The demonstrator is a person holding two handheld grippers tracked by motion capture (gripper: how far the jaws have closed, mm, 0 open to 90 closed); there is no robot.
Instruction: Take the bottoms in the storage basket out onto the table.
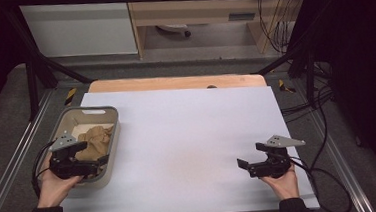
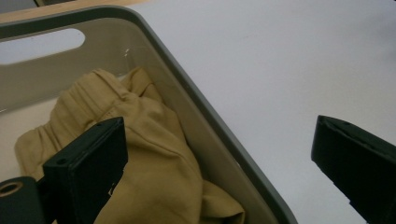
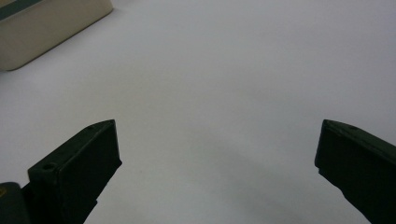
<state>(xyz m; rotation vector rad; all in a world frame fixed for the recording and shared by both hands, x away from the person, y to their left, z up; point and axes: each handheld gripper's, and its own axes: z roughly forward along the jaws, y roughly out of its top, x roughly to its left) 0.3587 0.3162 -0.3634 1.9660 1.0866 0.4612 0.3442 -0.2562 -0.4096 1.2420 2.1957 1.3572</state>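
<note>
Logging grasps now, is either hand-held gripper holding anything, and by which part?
Nothing is held. The left hand-held gripper is open over the bin rim beside the tan cloth; the right hand-held gripper is open.

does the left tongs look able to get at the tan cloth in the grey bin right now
Probably yes. The left tongs are open and straddle the near wall of the grey plastic bin, one jaw already over the crumpled tan cloth. That wall between the jaws is the one obstacle; shifting inward over the open-topped bin should clear it.
</note>
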